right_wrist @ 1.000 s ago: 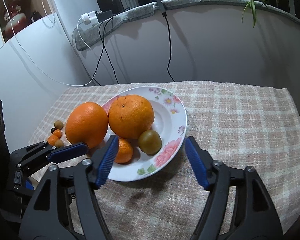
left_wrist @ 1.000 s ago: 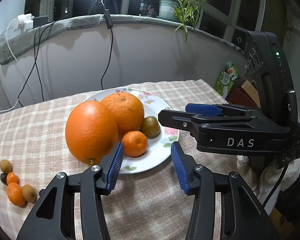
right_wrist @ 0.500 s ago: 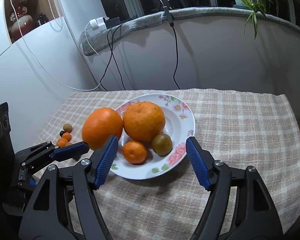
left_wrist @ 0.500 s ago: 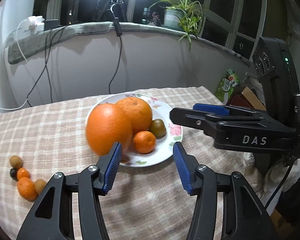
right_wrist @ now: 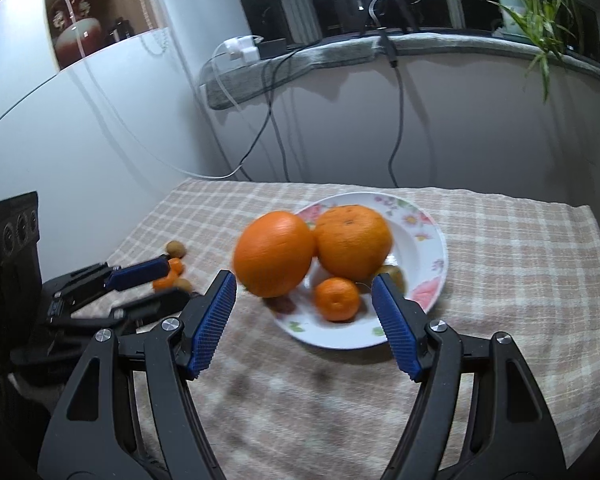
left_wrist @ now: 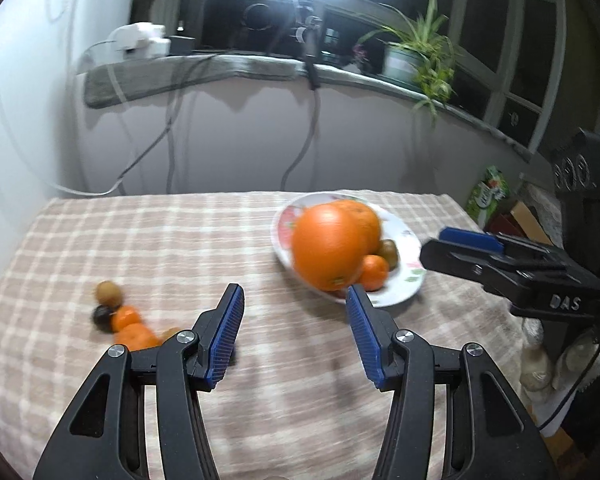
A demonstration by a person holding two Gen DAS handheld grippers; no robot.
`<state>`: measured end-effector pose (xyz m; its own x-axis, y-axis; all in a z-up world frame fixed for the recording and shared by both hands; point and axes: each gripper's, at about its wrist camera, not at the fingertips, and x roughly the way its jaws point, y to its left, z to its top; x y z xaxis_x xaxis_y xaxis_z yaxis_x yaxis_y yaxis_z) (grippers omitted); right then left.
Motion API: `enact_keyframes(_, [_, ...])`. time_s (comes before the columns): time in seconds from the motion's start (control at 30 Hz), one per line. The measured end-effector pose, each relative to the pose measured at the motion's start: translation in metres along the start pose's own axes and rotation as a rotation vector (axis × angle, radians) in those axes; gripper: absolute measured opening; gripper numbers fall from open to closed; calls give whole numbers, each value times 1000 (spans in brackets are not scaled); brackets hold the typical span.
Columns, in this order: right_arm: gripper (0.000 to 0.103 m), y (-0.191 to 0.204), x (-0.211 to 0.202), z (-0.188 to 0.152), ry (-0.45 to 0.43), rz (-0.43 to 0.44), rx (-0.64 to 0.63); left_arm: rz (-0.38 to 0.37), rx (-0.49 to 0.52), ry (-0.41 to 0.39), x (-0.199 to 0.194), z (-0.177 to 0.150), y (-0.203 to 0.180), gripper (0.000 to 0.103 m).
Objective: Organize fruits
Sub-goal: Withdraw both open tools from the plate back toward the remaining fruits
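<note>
Hovering above the checked cloth (left_wrist: 180, 240), left gripper (left_wrist: 294, 334) and right gripper (right_wrist: 304, 322) both stand parted, empty; plate (right_wrist: 428, 304) holds oranges (right_wrist: 352, 242).

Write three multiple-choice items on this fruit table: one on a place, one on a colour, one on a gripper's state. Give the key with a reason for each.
1. Where is the cluster of small fruits?
A. on the plate
B. on the checked cloth, apart from the plate
C. on the windowsill

2. What colour are the gripper pads?
A. blue
B. red
C. white

3. How is the right gripper?
A. shut on an orange
B. open, holding nothing
C. shut on the plate

Key: B, the cluster lies on the cloth well left of the plate; A, the ribbed pads are blue; B, cloth and plate show between its parted pads.
</note>
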<state>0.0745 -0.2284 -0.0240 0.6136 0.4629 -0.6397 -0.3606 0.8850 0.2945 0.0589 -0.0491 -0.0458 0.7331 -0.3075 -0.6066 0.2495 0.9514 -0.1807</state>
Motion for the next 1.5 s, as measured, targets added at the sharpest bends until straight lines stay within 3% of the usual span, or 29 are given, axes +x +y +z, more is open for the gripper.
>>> enact_keyframes(0.57, [72,76,45,-19,119,110,-149,103,-161,28,-12,-29,86,52])
enact_keyframes(0.73, [62,91,59,-23,156,123,-194,104,-197,48,-9,-36,102,47])
enact_keyframes(0.83, [50,96,73,-25,192,130,-202,100,-200,60,-6,-38,106,45])
enact_keyframes(1.5, [41,105,127,-27,292,131,-228,77,-201,126,17,-41,116,42])
